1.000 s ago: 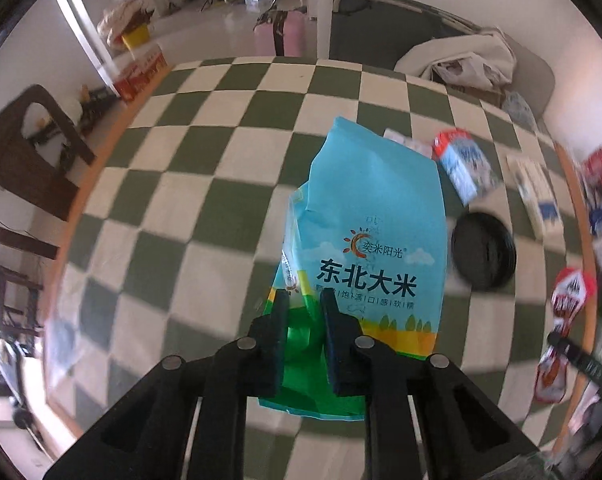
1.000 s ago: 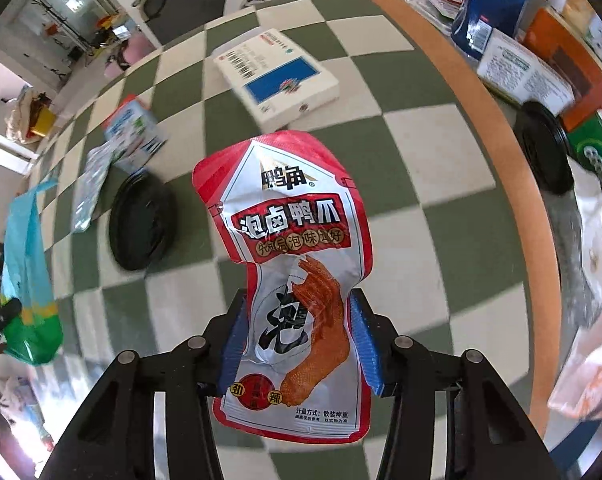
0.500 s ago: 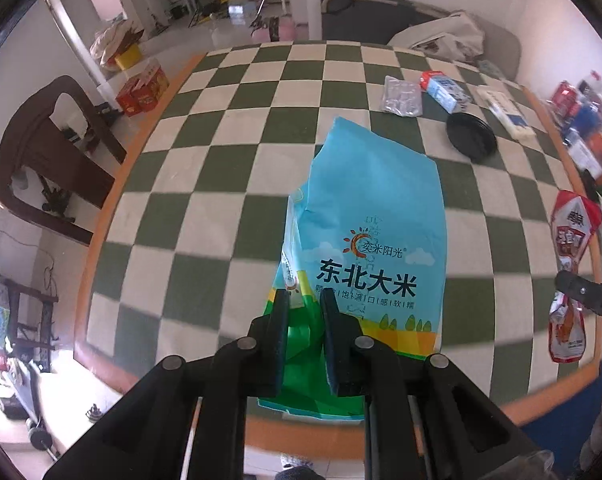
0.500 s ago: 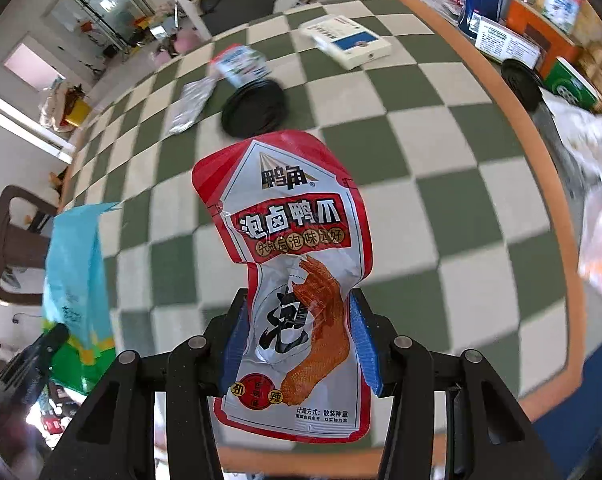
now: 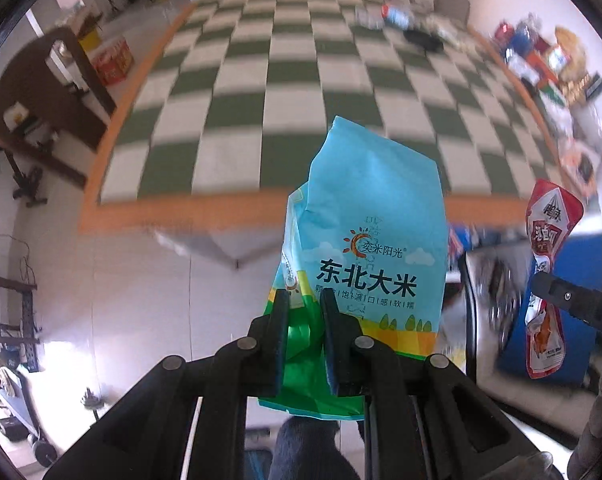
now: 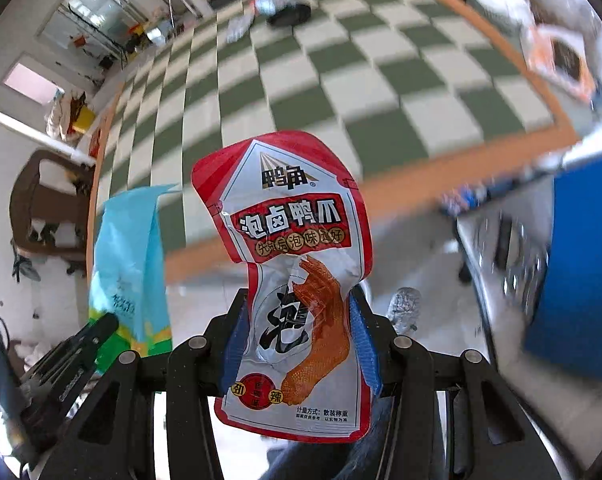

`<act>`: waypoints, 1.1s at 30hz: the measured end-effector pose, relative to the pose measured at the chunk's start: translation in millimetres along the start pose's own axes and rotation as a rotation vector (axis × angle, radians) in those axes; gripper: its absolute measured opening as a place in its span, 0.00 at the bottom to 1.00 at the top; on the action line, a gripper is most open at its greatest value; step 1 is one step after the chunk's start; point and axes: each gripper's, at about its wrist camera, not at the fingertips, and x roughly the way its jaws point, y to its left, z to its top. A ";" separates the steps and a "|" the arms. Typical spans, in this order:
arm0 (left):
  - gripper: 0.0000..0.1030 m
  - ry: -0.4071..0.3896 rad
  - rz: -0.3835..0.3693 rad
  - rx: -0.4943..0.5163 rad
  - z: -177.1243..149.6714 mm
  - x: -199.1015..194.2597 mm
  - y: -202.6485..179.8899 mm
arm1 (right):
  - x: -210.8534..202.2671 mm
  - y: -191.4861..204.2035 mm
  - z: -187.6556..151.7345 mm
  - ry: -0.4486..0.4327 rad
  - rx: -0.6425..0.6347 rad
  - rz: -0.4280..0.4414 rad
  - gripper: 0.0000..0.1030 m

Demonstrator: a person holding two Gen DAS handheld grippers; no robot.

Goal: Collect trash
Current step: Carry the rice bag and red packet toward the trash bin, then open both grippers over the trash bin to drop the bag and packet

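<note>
My left gripper [image 5: 304,300] is shut on the lower edge of a light blue rice bag [image 5: 373,240], held upright in the air off the near edge of the checkered table [image 5: 301,80]. My right gripper [image 6: 297,308] is shut on a red and white duck-claw snack pouch [image 6: 289,240], also held up beyond the table edge. The pouch shows at the right of the left wrist view [image 5: 551,232]. The rice bag shows at the left of the right wrist view [image 6: 129,248].
A blue bin or container [image 6: 581,264] with a metal surface beside it stands below right. A black lid [image 5: 423,40] and small wrappers lie at the table's far end. Boxes and packets [image 5: 541,60] crowd the right edge. A dark wooden chair [image 5: 45,92] stands left.
Both grippers have pulled back from over the table, past its near edge, still holding their bags. The floor and the blue container have come into view.
</note>
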 end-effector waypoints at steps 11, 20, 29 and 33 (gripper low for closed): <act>0.12 0.259 -0.038 -0.102 -70.4 193.2 11.0 | 146.5 -58.0 -96.4 0.203 0.026 -0.063 0.48; 0.15 0.385 -0.081 -0.116 -65.6 391.1 11.1 | 359.9 -105.4 -102.4 0.283 0.046 -0.074 0.49; 0.92 0.369 -0.018 -0.079 -66.3 452.3 14.7 | 488.8 -131.1 -103.2 0.319 0.077 0.010 0.94; 1.00 0.358 0.015 -0.076 -73.8 443.4 20.2 | 489.2 -128.4 -103.1 0.276 0.023 -0.066 1.00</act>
